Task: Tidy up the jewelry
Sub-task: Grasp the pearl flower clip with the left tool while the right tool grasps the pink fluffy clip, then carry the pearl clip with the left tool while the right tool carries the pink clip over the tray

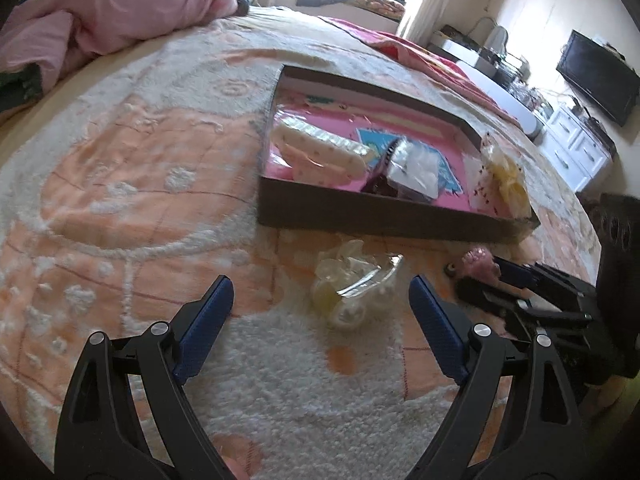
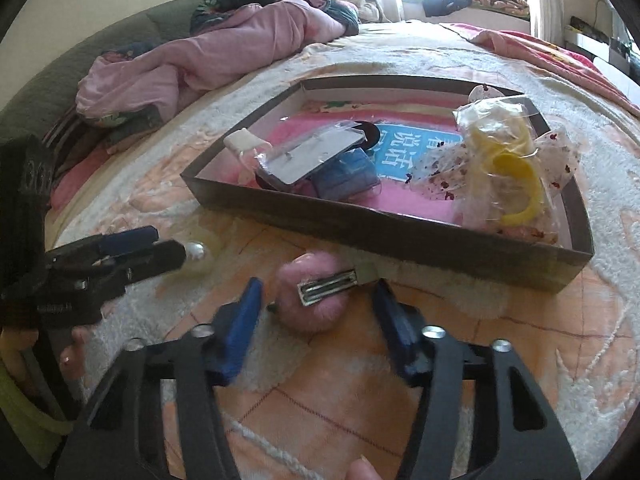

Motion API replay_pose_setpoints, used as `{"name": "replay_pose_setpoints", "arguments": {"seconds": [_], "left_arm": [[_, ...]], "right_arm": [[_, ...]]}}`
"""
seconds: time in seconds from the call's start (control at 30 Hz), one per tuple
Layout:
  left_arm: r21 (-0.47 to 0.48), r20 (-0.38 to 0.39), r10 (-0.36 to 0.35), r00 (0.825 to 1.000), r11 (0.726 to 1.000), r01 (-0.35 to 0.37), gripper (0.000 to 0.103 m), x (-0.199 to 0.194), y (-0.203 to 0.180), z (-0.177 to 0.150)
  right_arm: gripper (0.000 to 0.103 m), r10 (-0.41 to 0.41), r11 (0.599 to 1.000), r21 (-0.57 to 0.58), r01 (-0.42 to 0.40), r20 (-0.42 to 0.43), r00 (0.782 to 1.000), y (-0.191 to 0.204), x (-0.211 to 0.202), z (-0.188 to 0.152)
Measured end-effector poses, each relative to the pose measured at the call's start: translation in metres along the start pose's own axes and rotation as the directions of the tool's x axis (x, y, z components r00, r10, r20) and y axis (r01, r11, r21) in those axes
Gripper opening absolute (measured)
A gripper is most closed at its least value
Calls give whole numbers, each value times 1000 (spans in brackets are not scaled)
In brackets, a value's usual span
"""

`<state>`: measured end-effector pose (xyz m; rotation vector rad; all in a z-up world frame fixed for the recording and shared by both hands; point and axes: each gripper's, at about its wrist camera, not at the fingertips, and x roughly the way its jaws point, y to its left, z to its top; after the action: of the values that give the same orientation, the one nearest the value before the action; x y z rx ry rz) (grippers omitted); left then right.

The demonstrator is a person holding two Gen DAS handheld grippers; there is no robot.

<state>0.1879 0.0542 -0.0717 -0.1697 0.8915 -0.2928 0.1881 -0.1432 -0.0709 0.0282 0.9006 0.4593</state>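
A shallow brown cardboard box (image 1: 360,212) with a pink floor lies on the bed and holds bagged jewelry: a white packet (image 1: 320,152), a silver card in plastic (image 2: 316,152), a blue case (image 2: 346,178) and a yellow bangle in a dotted bag (image 2: 516,176). My left gripper (image 1: 320,296) is open around a clear bag of pale yellow and pearl pieces (image 1: 348,288) on the blanket. My right gripper (image 2: 318,292) is open around a pink fluffy hair clip (image 2: 316,300) with a metal clasp, lying before the box (image 2: 400,236).
A peach and white fleece blanket (image 1: 140,184) covers the bed. A pink quilt (image 1: 108,12) is heaped at the far side. A TV (image 1: 600,76) and white drawers (image 1: 572,148) stand to the right. Each gripper shows in the other's view, the right (image 1: 532,296) and the left (image 2: 120,256).
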Motion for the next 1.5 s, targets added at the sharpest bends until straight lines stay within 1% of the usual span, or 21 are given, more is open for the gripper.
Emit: {"name": "replay_pose_setpoints", "arguments": {"seconds": [0.07,0.13,0.2,0.27,0.3,0.33,0.37,0.4,0.5,0.67,0.8,0.93,1.2,1.4,1.5], "left_arm": [[12,-7,-6,1000,1000,6,80,5,-3,1],[23,-14,-9,1000,1000,10,78,10,-6,2],[32,-17,-4,1000,999,4,73,14,-9,4],[32,-21,-15,1000,999,15,62,18,-10,6],[36,-23,-16,1000,999,17,59,20,-11,6],[47,-28,-17,999,999,18,48,21,-14,7],[54,-34,-15,999,998,17,42,23,-15,6],[65,-42,-8,999,998,10,40,24,-17,5],[90,-44,7,999,996,-3,40,22,-21,4],[99,-30,-27,999,995,30,40,10,-31,2],[123,26,-61,998,991,57,40,-6,-49,9],[141,71,-83,994,987,72,40,-14,-64,19],[167,83,-107,991,982,92,40,-3,-86,33],[185,81,-113,990,978,97,40,10,-102,41],[188,75,-111,991,978,95,40,19,-109,44]], "right_arm": [[34,1,1000,-8,-1,2,1000,0,0,0],[34,-1,1000,-17,2,9,1000,1,-2,-1],[33,-10,1000,-26,11,15,1000,1,-4,-3],[33,-14,999,-30,15,23,1000,1,-8,-5],[32,-17,999,-34,17,27,1000,1,-10,-6],[31,-20,999,-41,21,31,999,1,-13,-7],[28,-26,998,-52,28,38,999,2,-16,-9],[27,-28,998,-57,30,41,999,2,-18,-10],[27,-32,997,-70,36,57,998,2,-27,-13],[26,-29,997,-65,35,92,995,-2,-46,-15],[26,-41,997,-60,49,126,991,-9,-65,-14],[26,-66,996,-45,74,160,985,-21,-83,-14],[26,-147,989,18,147,203,968,-55,-102,-8],[26,-192,981,44,187,218,957,-77,-104,1],[26,-206,978,51,200,213,955,-86,-101,4]]}}
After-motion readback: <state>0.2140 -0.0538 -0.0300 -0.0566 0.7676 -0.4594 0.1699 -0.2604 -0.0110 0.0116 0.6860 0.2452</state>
